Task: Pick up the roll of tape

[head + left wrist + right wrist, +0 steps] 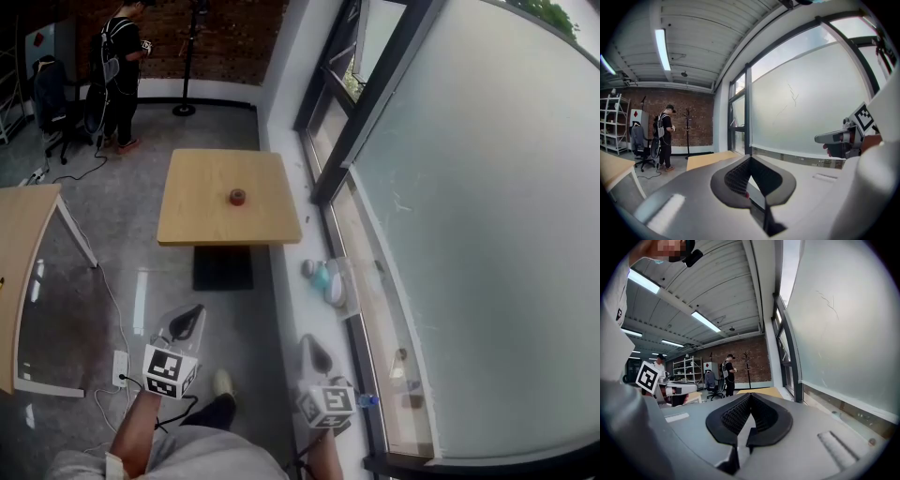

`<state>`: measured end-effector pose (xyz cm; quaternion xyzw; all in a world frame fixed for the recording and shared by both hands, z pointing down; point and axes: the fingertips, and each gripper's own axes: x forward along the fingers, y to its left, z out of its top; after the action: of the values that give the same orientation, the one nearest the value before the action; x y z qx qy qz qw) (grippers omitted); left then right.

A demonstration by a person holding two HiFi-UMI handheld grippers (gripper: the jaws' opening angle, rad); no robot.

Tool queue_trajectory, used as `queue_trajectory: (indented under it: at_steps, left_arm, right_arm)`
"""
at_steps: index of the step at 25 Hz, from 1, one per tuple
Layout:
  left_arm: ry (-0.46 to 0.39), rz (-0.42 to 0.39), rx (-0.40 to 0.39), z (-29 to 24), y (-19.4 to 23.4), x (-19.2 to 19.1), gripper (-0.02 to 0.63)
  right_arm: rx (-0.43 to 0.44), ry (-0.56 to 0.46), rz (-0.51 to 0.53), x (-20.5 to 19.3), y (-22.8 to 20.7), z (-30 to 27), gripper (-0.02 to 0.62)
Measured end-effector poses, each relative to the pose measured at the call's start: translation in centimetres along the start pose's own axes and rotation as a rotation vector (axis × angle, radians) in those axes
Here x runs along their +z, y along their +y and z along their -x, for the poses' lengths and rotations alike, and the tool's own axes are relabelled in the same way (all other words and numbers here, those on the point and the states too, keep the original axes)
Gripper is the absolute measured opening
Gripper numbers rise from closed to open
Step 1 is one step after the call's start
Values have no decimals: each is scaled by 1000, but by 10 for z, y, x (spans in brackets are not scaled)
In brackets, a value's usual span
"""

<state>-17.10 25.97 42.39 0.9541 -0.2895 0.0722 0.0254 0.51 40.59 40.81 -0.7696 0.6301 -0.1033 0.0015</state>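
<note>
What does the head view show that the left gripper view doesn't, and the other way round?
Only the head view: the red roll of tape in plain sight on the wooden table, the small objects on the sill, and the left hand-held gripper from above.
Only the left gripper view: the ceiling lights, the white shelves, and that gripper's shut jaws up close.
Both: that table, the person by the brick wall, and the right hand-held gripper.
</note>
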Motion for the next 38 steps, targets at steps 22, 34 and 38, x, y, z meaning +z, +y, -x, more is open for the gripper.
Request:
queue_trajectory:
  at_steps: [22, 34, 38]
  left_arm:
    - [29, -8, 23, -149, 51, 16, -2]
    - [11, 10, 64, -154, 76, 21, -2]
    - [8, 31, 95, -154, 89, 20, -2]
  right_arm:
    - [25, 22, -12, 17, -75, -150, 12]
    - [90, 25, 27, 21, -60, -189, 14]
    - [136, 20, 35, 25, -49, -208, 12]
